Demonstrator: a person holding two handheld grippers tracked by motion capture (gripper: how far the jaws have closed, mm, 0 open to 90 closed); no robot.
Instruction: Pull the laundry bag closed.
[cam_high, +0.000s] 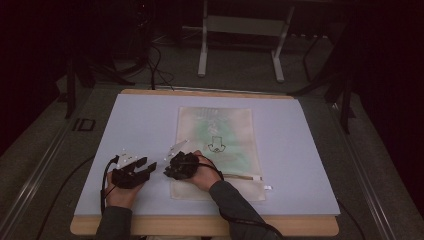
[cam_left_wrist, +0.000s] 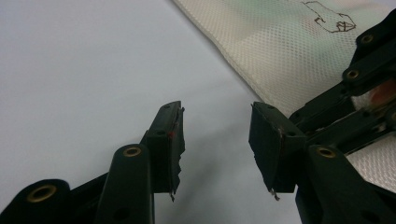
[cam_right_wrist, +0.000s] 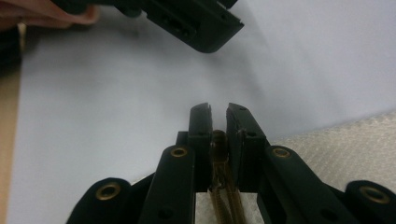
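I see the mesh bag (cam_high: 215, 145) lying flat mid-table. My right gripper (cam_right_wrist: 218, 116) pinches the brown zipper (cam_right_wrist: 219, 154) at the bag's near left corner; my left gripper (cam_left_wrist: 217, 140), just left, is spread and empty.

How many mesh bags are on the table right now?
1. The cream mesh zip bag lies flat at the middle of the pale blue table mat; the right gripper pinches its near-left zipper end.
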